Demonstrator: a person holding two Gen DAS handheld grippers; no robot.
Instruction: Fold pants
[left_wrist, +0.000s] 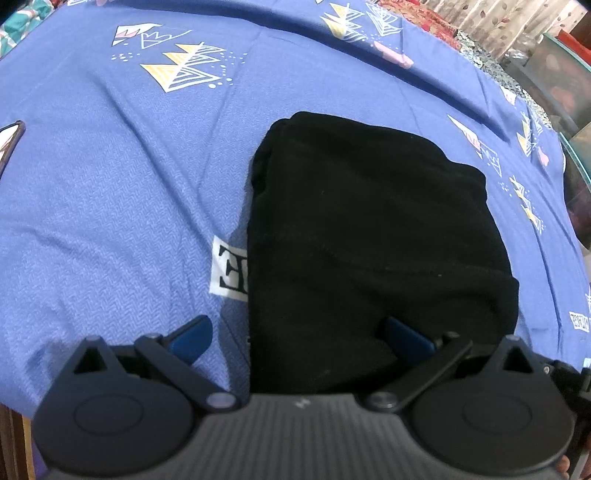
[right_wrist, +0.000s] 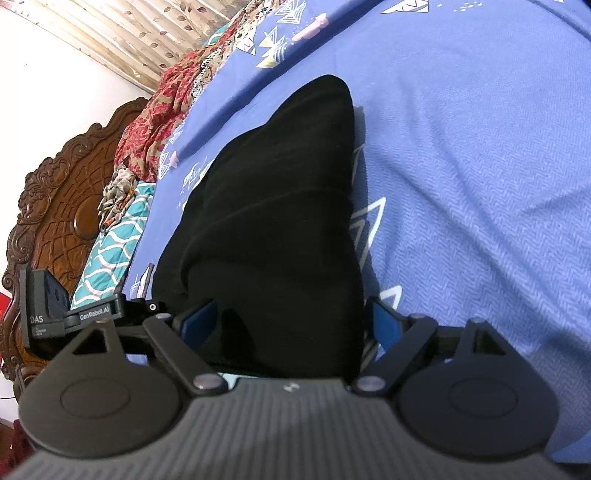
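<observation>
The pants (left_wrist: 369, 236) lay on the bed (left_wrist: 110, 184) as a compact black bundle, several layers stacked, so the folding looked all but done and the step in hand seemed to be letting go of the last fold.

The left tool (left_wrist: 299, 339) stood spread wide above the bundle's near edge; one pad hung over the blue bedsheet, the other over the cloth, and neither pressed on anything.

The right tool (right_wrist: 291, 325) was also spread, its pads straddling the near end of the pants. Cloth sat between them, yet the pads showed gaps on both sides and did not pinch it.

A white label (left_wrist: 231, 266) peeked out from under the bundle's left side.

The next move probably called for lifting both tools straight away without snagging the top layer, perhaps after a light pat to flatten the raised end near the right tool.
</observation>
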